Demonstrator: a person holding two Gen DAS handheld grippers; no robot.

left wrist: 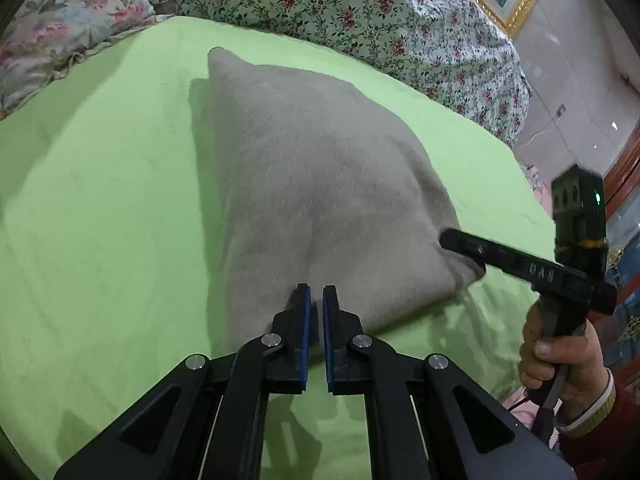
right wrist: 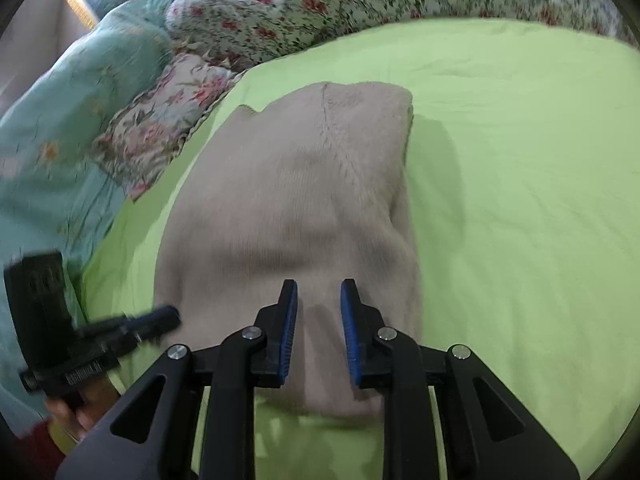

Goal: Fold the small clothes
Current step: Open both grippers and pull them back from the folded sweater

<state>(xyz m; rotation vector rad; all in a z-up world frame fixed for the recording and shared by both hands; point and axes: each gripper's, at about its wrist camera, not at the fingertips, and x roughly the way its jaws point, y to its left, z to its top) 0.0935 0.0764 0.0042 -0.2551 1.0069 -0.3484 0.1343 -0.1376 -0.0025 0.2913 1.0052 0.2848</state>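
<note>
Left gripper (left wrist: 316, 292): jaws nearly pressed together, only a narrow slit between the blue pads, nothing visibly pinched; tips sit over the near edge of the garment (left wrist: 320, 184) at 6 o'clock. Right gripper (right wrist: 319, 286): jaws spread, empty, poised over the near hem. The garment, a beige knit piece, lies folded in the middle of the green sheet (left wrist: 100, 200), running toward 12 o'clock. A floral quilt (left wrist: 360, 8) lies beyond, from 10 to 2 o'clock.

Risk, as judged: a pinch taking only the top layer would peel the fold apart; the soft bedding may let the stack slide or bunch when dragged.

Markings: raised lettering on the right tool's finger, seen from the left camera at 3 o'clock, is too blurred to read.
</note>
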